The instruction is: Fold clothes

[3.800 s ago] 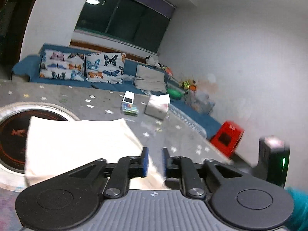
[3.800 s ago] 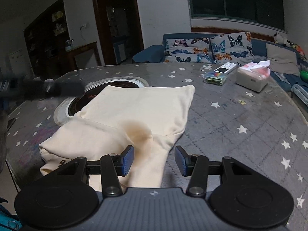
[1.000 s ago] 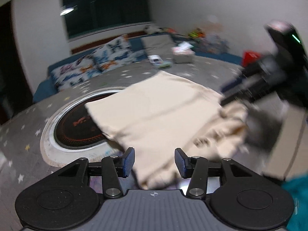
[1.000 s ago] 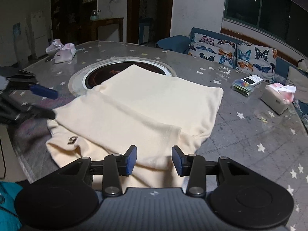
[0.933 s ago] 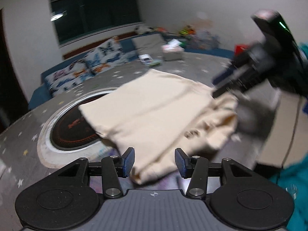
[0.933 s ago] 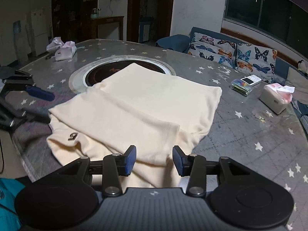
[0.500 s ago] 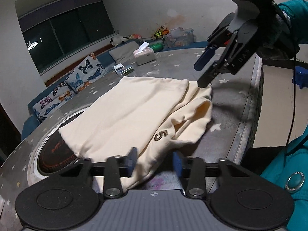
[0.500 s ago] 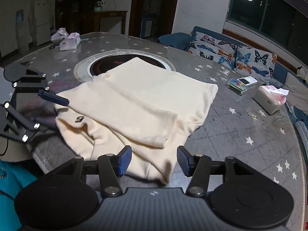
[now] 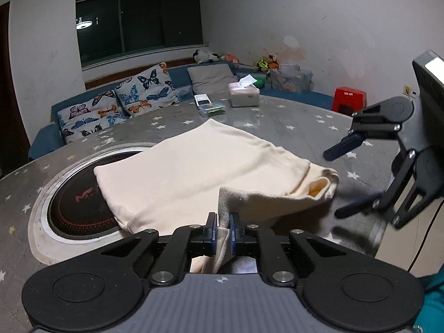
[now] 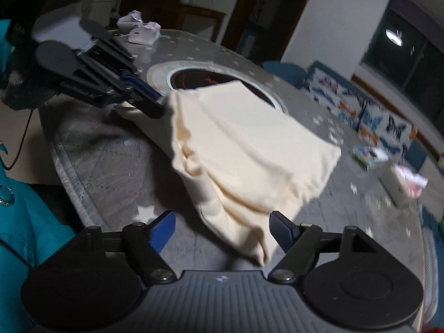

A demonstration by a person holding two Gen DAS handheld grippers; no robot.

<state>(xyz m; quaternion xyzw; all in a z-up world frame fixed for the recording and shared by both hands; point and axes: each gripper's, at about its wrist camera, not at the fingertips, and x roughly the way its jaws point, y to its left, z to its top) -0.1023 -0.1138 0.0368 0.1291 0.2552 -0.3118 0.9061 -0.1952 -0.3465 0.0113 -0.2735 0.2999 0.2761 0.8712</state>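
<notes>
Cream garment [image 9: 199, 166] pinched by left hand-held gripper [image 9: 221, 231], no legible writing

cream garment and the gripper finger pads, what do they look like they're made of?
Cream garment: soft knit, probably cotton fleece or jersey; matte, drapes in rounded folds, and the lifted edge in the shut left gripper shows a fuzzy greyish underside. Finger pads on the open right gripper: blue, smooth, slight sheen, likely rubber or soft plastic; can't tell which.

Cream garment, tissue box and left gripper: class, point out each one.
Cream garment [image 9: 199, 166], left wrist view, flat top panel.
Tissue box [image 9: 244, 97], left wrist view, front side.
Left gripper [image 9: 222, 230], left wrist view, between fingertips clamping cloth.
</notes>
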